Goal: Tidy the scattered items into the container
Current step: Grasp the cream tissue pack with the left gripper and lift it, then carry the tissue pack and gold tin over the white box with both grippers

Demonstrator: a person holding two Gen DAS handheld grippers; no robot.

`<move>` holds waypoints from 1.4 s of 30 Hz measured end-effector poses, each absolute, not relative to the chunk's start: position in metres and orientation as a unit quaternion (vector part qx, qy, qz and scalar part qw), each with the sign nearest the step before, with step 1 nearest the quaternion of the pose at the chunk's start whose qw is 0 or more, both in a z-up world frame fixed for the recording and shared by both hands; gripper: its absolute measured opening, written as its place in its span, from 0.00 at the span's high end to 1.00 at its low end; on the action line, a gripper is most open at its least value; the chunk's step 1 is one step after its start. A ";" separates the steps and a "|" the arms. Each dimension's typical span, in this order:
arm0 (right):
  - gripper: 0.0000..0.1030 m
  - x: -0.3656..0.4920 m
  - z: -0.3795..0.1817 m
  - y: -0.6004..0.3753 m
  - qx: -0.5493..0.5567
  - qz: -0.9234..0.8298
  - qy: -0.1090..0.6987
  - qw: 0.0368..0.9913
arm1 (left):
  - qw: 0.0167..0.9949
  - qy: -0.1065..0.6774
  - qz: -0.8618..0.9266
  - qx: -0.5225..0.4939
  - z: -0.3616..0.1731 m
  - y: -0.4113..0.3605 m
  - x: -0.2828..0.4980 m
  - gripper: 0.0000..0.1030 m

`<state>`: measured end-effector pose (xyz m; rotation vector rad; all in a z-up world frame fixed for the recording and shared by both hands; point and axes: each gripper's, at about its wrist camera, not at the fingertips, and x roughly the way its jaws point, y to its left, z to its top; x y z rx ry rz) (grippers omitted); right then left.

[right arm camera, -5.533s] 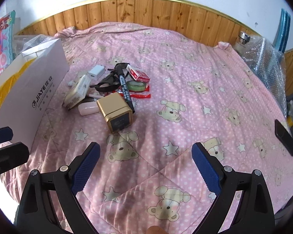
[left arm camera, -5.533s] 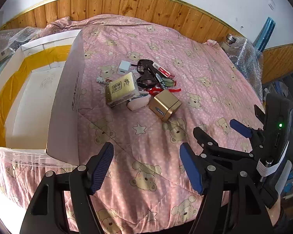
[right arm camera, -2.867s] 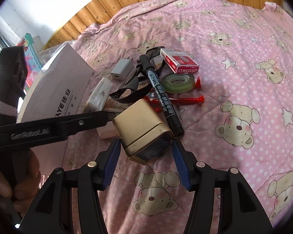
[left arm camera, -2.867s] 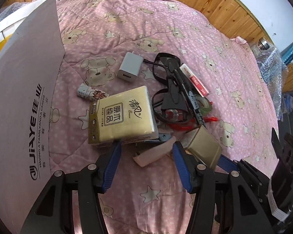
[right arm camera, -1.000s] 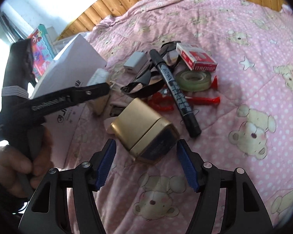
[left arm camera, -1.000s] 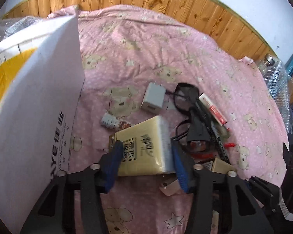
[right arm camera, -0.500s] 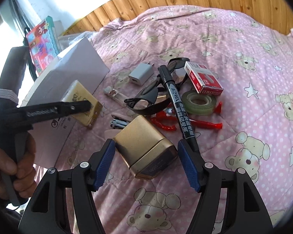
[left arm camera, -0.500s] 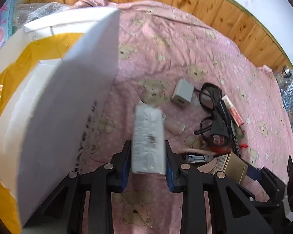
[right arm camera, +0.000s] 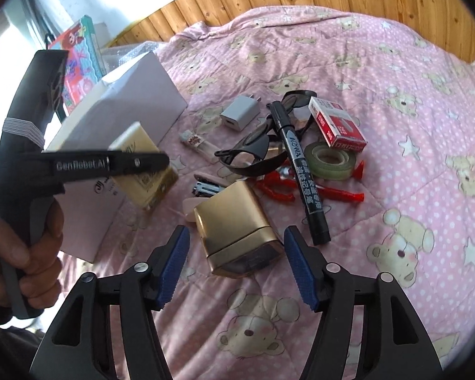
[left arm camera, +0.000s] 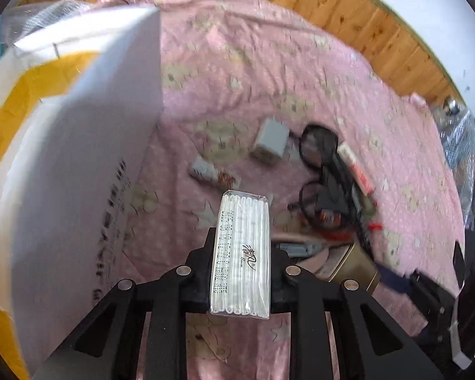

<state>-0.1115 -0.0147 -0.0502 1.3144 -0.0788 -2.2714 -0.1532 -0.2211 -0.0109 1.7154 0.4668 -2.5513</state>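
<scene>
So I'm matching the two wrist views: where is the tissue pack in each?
Left wrist: tissue pack at lower centre, clamped edge-on in the left gripper.
Right wrist: at centre left, gold face showing, partly behind the left gripper's finger.
Shared landmark: the white charger.

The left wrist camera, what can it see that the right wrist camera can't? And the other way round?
Only the left wrist view shows the yellow inside of the white box and the clear end of the tissue pack, clamped in the left gripper.

Only the right wrist view shows the hand holding the left gripper, the open right gripper around the gold box, and the tape roll.

Both show the pink quilt, white charger, glasses and marker.
</scene>
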 end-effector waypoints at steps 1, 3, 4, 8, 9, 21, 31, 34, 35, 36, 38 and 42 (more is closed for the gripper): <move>0.35 -0.115 -0.055 -0.019 0.486 -0.836 -0.019 0.255 | 0.018 0.154 -0.815 0.559 -0.018 -0.222 -0.154 0.76; 0.35 -0.118 -0.061 -0.023 0.489 -0.834 -0.013 0.254 | 0.025 0.158 -0.812 0.561 -0.028 -0.223 -0.155 0.75; 0.35 -0.119 -0.063 -0.023 0.490 -0.834 -0.013 0.253 | 0.028 0.159 -0.815 0.557 -0.031 -0.224 -0.155 0.75; 0.42 -0.116 -0.060 -0.012 0.489 -0.834 -0.054 0.248 | 0.021 0.156 -0.831 0.534 -0.022 -0.224 -0.152 0.77; 0.43 -0.115 -0.058 -0.008 0.489 -0.835 -0.065 0.245 | 0.018 0.155 -0.835 0.527 -0.016 -0.224 -0.151 0.77; 0.44 -0.095 -0.049 0.001 0.496 -0.827 -0.118 0.236 | -0.006 0.153 -0.839 0.522 0.006 -0.214 -0.126 0.77; 0.44 -0.082 -0.026 -0.006 0.479 -0.836 -0.121 0.239 | -0.020 0.136 -0.852 0.506 0.037 -0.201 -0.106 0.77; 0.44 -0.077 -0.020 -0.011 0.475 -0.838 -0.118 0.241 | -0.026 0.133 -0.856 0.498 0.046 -0.197 -0.099 0.77; 0.44 -0.075 -0.019 -0.012 0.475 -0.839 -0.116 0.240 | -0.029 0.133 -0.857 0.497 0.048 -0.196 -0.098 0.77; 0.44 -0.074 -0.018 -0.013 0.474 -0.839 -0.116 0.240 | -0.031 0.133 -0.858 0.495 0.050 -0.196 -0.096 0.77; 0.44 -0.070 -0.015 -0.014 0.472 -0.839 -0.119 0.241 | -0.034 0.133 -0.860 0.491 0.054 -0.195 -0.092 0.77; 0.44 -0.063 -0.009 -0.017 0.469 -0.842 -0.117 0.240 | -0.040 0.134 -0.865 0.482 0.064 -0.194 -0.084 0.77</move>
